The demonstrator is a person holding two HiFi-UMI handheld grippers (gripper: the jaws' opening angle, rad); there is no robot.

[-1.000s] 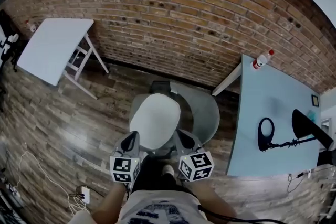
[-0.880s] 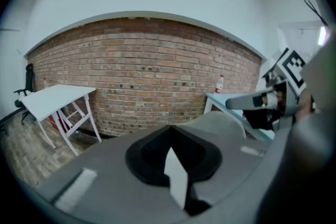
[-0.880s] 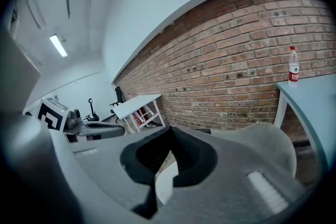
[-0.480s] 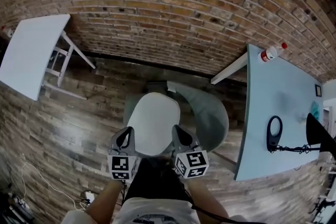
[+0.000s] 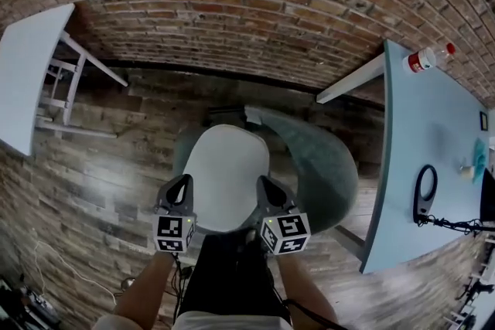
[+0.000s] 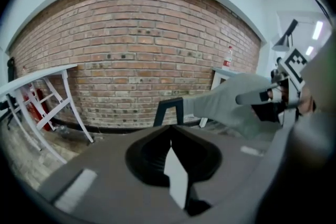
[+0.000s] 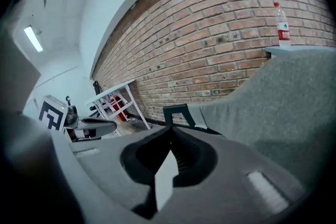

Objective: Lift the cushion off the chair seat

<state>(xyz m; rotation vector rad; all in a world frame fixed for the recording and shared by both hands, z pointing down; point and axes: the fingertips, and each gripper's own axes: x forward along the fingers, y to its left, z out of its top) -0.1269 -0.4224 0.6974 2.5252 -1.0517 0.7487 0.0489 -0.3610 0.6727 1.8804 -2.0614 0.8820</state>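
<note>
Either side of the near end of the chair (image 5: 317,166) seat, my left gripper (image 5: 182,185) and right gripper (image 5: 267,188) flank the white cushion (image 5: 224,170), both with jaws closed on nothing.
The cushion lies flat on the seat, not yet lifted: to the right of the left jaws and to the left of the right jaws, its long axis running away from me toward the chair's back. Neither hand looks nearer. Both tips stand at its side edges, and I cannot tell whether they touch it. As I judge it, the lift turns on opening each pair and turning inward, since the jaws point along the cushion, not at it.
</note>
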